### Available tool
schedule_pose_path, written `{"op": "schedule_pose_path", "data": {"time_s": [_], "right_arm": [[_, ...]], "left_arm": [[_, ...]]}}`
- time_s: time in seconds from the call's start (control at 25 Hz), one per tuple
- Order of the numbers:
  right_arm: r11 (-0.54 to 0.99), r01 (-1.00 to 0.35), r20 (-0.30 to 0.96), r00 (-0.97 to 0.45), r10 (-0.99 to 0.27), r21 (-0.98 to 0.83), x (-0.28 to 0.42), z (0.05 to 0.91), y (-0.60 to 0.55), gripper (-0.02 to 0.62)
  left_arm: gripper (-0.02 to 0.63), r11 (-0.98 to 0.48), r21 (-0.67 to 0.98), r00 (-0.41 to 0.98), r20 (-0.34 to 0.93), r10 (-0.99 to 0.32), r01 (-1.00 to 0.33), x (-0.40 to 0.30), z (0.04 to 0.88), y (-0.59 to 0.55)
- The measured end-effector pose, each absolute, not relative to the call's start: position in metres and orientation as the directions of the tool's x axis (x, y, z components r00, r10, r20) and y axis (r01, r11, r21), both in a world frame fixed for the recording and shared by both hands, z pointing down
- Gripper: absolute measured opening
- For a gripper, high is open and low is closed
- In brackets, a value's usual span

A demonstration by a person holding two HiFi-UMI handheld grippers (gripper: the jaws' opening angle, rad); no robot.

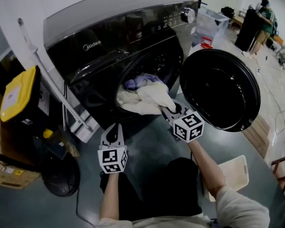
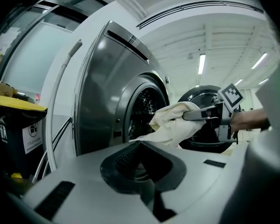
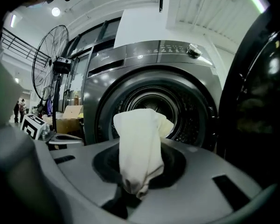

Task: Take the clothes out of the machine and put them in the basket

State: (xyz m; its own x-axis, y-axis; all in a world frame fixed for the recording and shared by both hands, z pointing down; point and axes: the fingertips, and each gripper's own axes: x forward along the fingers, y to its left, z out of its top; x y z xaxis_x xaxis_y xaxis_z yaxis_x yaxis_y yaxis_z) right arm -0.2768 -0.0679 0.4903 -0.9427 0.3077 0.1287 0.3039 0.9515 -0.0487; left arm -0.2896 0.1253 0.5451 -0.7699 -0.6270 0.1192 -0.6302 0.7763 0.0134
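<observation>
Squarely ahead, a dark front-loading washing machine (image 1: 109, 42) is seen standing on the floor, with its round door (image 1: 218, 87) swung wide open to the right. A pale plastic basket (image 1: 235, 172) is set on the floor below the door, beside the person's right arm and well apart from the drum opening.

A cream cloth (image 1: 152, 96) is stretched from the mouth of the drum out to the right gripper (image 1: 167, 110). In the right gripper view the jaws are seen clamped on a bunched end of this cloth (image 3: 137, 143), which is drawn up between them towards the drum. The rest of the cloth is draped over the lower rim of the opening.

The left gripper (image 1: 115, 127) is held lower and to the left, in front of the machine and clear of the laundry. Its jaws are brought together with nothing between them, as shown in the left gripper view (image 2: 140, 162).

A smaller purple garment (image 1: 133, 83) is seen inside the drum, just behind the cream cloth.
</observation>
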Motion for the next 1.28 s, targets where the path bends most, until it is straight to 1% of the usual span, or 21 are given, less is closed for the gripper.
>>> {"op": "schedule_pose_path", "data": {"time_s": [0.4, 0.84, 1.12, 1.28], "right_arm": [[0.98, 0.196, 0.102, -0.975, 0.199, -0.034, -0.227, 0.471, -0.119, 0.086], [0.998, 0.068, 0.0, -0.998, 0.068, 0.002, -0.163, 0.408, -0.178, 0.086], [1.0, -0.016, -0.058, -0.998, -0.015, 0.015, -0.125, 0.371, -0.205, 0.084], [0.993, -0.11, -0.094, -0.99, -0.106, 0.045, -0.089, 0.344, -0.228, 0.084]], "left_arm": [[0.018, 0.708, 0.031, -0.702, 0.105, -0.705, -0.706, -0.277, 0.539, 0.075], [0.018, 0.619, 0.019, -0.616, 0.091, -0.783, -0.785, -0.26, 0.527, 0.02], [0.018, 0.511, -0.006, -0.509, 0.08, -0.857, -0.86, -0.244, 0.512, -0.036], [0.018, 0.431, -0.005, -0.431, 0.07, -0.9, -0.902, -0.227, 0.504, -0.075]]}}
